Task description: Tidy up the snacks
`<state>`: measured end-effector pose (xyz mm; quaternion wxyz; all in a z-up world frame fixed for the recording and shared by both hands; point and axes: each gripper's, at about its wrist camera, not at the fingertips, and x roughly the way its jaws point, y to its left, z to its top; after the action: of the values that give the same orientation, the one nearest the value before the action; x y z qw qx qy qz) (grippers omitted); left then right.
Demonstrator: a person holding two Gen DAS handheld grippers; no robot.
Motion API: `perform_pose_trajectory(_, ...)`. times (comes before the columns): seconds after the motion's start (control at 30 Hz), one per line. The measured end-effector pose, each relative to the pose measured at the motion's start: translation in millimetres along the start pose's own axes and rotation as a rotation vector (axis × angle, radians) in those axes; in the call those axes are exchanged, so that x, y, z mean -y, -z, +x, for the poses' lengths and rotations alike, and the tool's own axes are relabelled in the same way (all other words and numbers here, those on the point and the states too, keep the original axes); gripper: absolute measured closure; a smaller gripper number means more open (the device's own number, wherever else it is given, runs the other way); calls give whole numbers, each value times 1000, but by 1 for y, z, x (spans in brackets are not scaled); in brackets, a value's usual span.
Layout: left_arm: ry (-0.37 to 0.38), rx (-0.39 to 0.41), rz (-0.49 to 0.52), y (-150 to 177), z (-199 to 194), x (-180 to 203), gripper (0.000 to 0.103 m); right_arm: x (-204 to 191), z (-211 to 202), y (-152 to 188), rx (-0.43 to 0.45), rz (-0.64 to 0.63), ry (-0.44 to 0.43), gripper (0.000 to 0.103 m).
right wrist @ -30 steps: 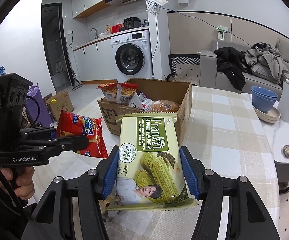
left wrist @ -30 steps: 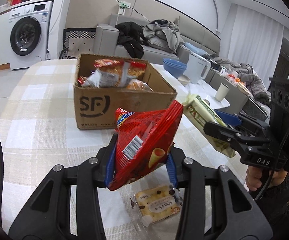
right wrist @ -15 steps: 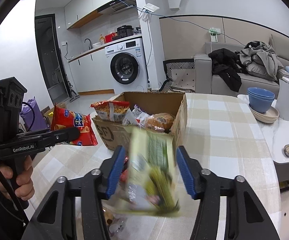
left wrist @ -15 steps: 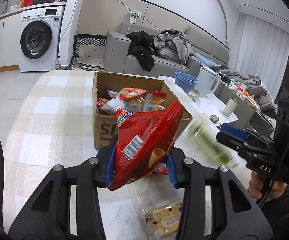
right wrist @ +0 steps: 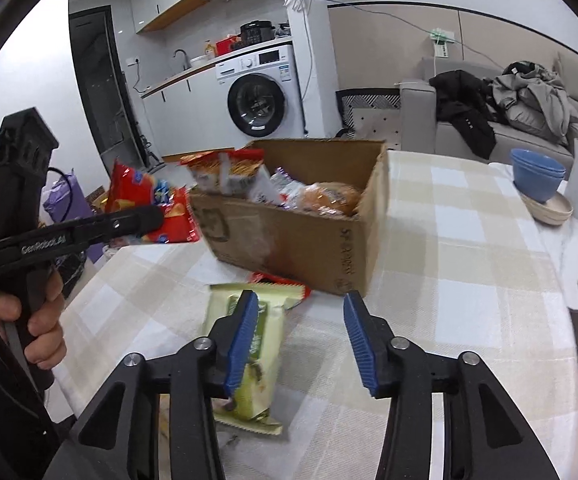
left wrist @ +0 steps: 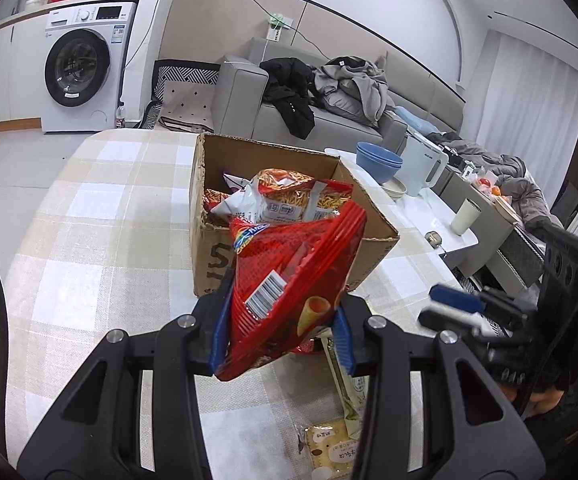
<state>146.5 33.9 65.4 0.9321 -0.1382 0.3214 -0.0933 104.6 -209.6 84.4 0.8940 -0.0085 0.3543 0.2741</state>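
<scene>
The left gripper point(left wrist: 281, 332) is clamped on a red snack bag point(left wrist: 289, 280), holding it in the air just in front of the cardboard box point(left wrist: 213, 256), which stands on the checked table point(left wrist: 89, 240). The box already holds several snack packs, with a noodle bag point(left wrist: 289, 200) on top and a bun point(right wrist: 331, 198) at its near right corner. The right gripper point(right wrist: 301, 338) is apart with nothing between its pads; its jaws have just been closing a little. The green cookie pack point(right wrist: 257, 364) lies flat on the table in front of the box, under the right gripper's left finger. A small biscuit packet point(left wrist: 331, 446) lies further from the box, beside the cookie pack. A hand point(right wrist: 37, 320) grips the left gripper's handle.
</scene>
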Motion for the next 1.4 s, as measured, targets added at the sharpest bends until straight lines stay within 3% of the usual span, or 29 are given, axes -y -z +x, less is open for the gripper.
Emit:
perform_pose_trajectory(0.07,1,0,3,1,0,3,64,-8,3,6,-16,-11,-23,41)
perform_pose_trajectory(0.13,3,2,6,3,0,7,64,-17,8,11,-28,-18,-40,24)
perform_pose_trajectory(0.17,4,0,8,3,0,7,64,-21,12,13,-38,-27,-46,24)
perform_pose_trajectory(0.47,5,-2,15,7,0,14,64,-47,53,32,-150,-71,-26,26)
perform_pose_trajectory(0.53,4,-3,12,7,0,14,64,-50,59,35,-162,-87,-7,38)
perform_pose_trajectory(0.57,5,-3,11,7,0,14,64,-51,61,36,-162,-88,3,39)
perform_pose_trajectory(0.7,4,-2,10,8,0,15,64,-49,56,34,-130,-85,-7,43)
perform_pose_trajectory(1.4,-17,32,6,-3,-5,7,64,-24,-12,-17,114,-13,-17,43)
